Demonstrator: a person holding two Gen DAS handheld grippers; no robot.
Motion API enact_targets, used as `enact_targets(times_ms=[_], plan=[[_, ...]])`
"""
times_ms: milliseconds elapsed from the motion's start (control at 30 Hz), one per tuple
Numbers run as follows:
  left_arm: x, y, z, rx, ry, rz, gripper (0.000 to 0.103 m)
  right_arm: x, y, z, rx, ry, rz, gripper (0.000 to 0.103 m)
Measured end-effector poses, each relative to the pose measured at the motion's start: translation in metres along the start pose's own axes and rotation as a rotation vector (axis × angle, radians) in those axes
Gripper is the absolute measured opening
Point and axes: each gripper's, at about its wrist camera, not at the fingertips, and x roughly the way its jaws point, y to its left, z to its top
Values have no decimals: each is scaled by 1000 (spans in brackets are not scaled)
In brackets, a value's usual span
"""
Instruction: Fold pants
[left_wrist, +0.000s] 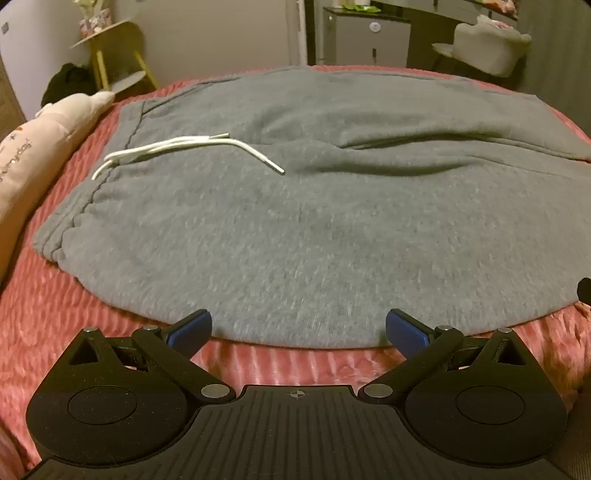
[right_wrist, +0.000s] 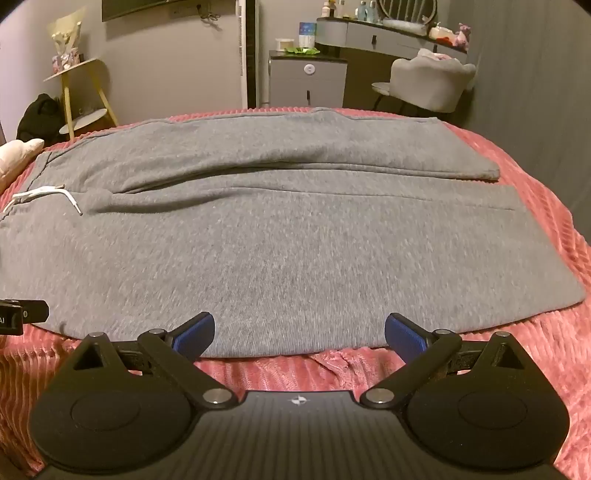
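Observation:
Grey sweatpants (left_wrist: 295, 221) lie flat on a pink ribbed bedspread (left_wrist: 55, 314), waistband to the left with a white drawstring (left_wrist: 184, 146) on top. In the right wrist view the pants (right_wrist: 288, 240) stretch rightward, both legs side by side, cuffs at the right. My left gripper (left_wrist: 298, 328) is open, its blue pads just above the near edge of the pants by the waist end. Farther along the same near edge, toward the legs, my right gripper (right_wrist: 299, 332) also stands open. Nothing is between either pair of fingers.
A cream pillow (left_wrist: 40, 147) lies left of the waistband. Beyond the bed stand a yellow side table (right_wrist: 79, 96), a grey cabinet (right_wrist: 308, 83) and a grey chair (right_wrist: 428, 86). The other gripper's edge (right_wrist: 22, 314) shows at the left in the right wrist view.

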Motion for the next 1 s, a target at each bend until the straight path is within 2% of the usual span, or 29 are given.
enact_targets(times_ms=[1000], plan=[[3, -1, -1, 0, 16, -6, 103, 2, -5, -1, 32, 14, 15, 99]])
